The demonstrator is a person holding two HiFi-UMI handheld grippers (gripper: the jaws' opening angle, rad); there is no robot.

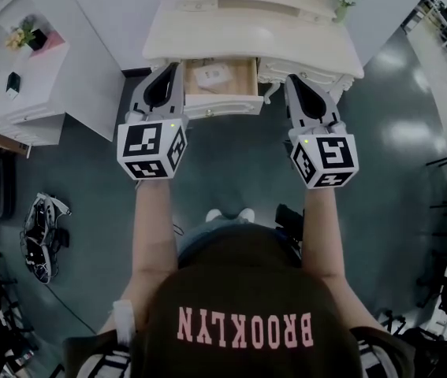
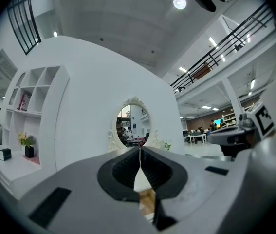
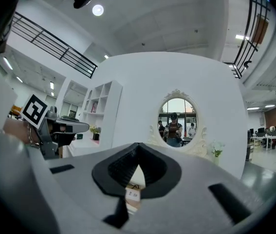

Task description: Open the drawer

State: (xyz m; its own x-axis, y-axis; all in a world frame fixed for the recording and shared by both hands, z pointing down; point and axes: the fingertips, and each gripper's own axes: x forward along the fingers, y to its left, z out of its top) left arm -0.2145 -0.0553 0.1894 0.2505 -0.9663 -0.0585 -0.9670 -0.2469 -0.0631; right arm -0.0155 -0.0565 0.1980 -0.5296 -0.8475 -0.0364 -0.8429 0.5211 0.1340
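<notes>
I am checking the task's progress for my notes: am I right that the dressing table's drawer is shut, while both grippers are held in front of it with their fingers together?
Not quite: the head view shows the drawer pulled open, its wooden inside and a white card exposed. The rest holds: the left gripper and right gripper are in front of it, fingers together.

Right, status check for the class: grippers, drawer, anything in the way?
Left gripper shut, empty. Right gripper shut, empty. Drawer of the dressing table open, card inside. Nothing blocking the drawer.
</notes>
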